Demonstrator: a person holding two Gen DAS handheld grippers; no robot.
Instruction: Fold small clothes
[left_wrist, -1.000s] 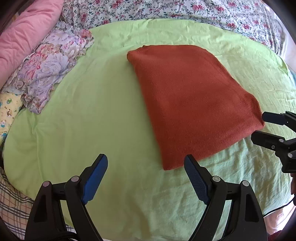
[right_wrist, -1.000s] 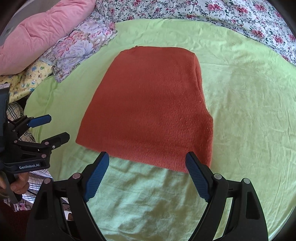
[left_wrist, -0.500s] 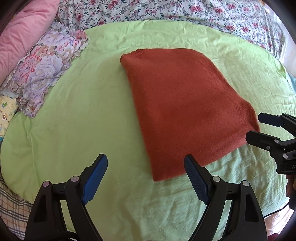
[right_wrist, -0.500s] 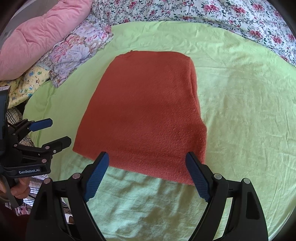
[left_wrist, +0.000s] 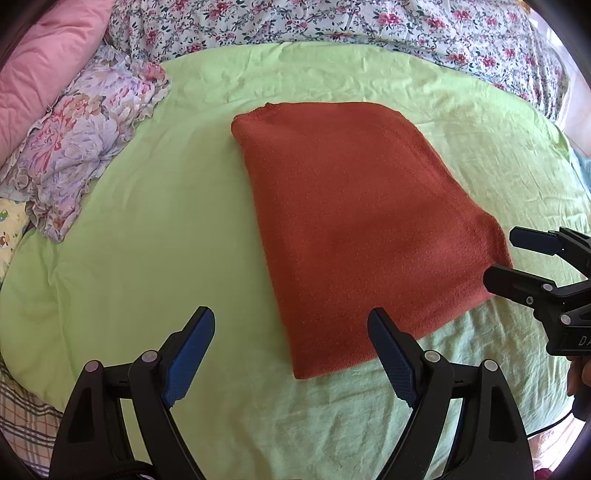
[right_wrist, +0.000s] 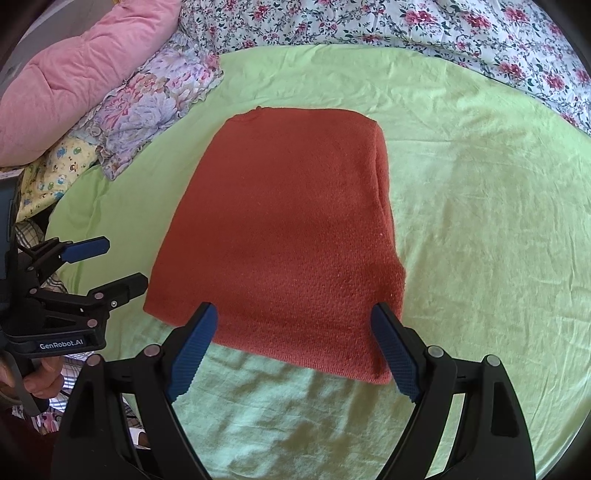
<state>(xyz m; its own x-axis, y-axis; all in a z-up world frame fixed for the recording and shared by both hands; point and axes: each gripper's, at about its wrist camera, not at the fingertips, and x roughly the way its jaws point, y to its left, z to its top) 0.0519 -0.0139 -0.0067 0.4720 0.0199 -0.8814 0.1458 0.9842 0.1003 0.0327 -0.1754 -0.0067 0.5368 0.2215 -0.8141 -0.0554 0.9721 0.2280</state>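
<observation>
A rust-red knitted garment lies folded flat on the light green sheet; it also shows in the right wrist view. My left gripper is open and empty, just short of the garment's near left corner. My right gripper is open and empty, its blue pads astride the garment's near edge. The right gripper also shows at the garment's near right corner in the left wrist view. The left gripper shows at the left in the right wrist view.
A pink quilt and a purple floral cloth lie at the back left. A flowered bedspread runs along the back. A yellow printed cloth and a checked cloth lie at the left edge.
Both grippers have moved forward, closer to the garment's near edge, so the garment sits nearer in both views. Both stay open. The garment has not moved.
</observation>
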